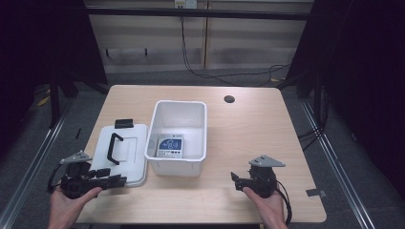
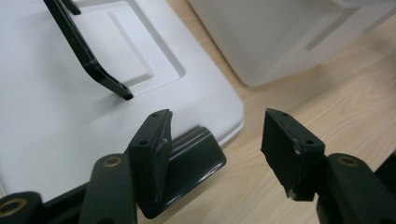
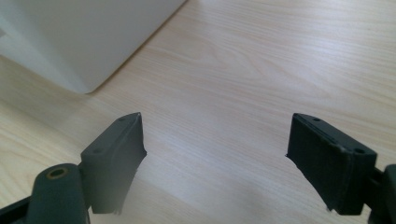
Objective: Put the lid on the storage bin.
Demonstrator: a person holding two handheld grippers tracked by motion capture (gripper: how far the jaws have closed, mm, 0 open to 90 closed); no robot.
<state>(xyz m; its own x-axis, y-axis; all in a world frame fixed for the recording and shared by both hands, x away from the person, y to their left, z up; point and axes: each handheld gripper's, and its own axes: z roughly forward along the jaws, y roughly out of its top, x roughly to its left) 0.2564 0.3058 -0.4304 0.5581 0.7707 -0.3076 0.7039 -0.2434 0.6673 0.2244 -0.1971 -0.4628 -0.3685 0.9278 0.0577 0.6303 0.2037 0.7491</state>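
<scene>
A white bin (image 1: 179, 167) stands in the middle of the table, and a small white device with a blue screen (image 1: 171, 146) lies inside it. Left of the bin lies its flat white lid (image 1: 125, 162) with a black handle (image 1: 113, 147). My left gripper (image 1: 117, 179) is open at the lid's near right corner. In the left gripper view the left gripper (image 2: 217, 116) has the lid (image 2: 56, 102) and its handle (image 2: 88, 60) ahead, and a black latch (image 2: 191, 158) lies right beside its left jaw. My right gripper (image 1: 234, 177) (image 3: 217, 119) stands open over bare wood, near the bin (image 3: 84, 37).
The wooden table (image 1: 248, 133) has a round cable hole (image 1: 229, 99) at the back right. A second black latch (image 1: 123, 123) sits at the lid's far edge. Cables (image 1: 200, 71) run across the floor behind the table. A bit of tape (image 1: 315, 192) sticks out at the near right corner.
</scene>
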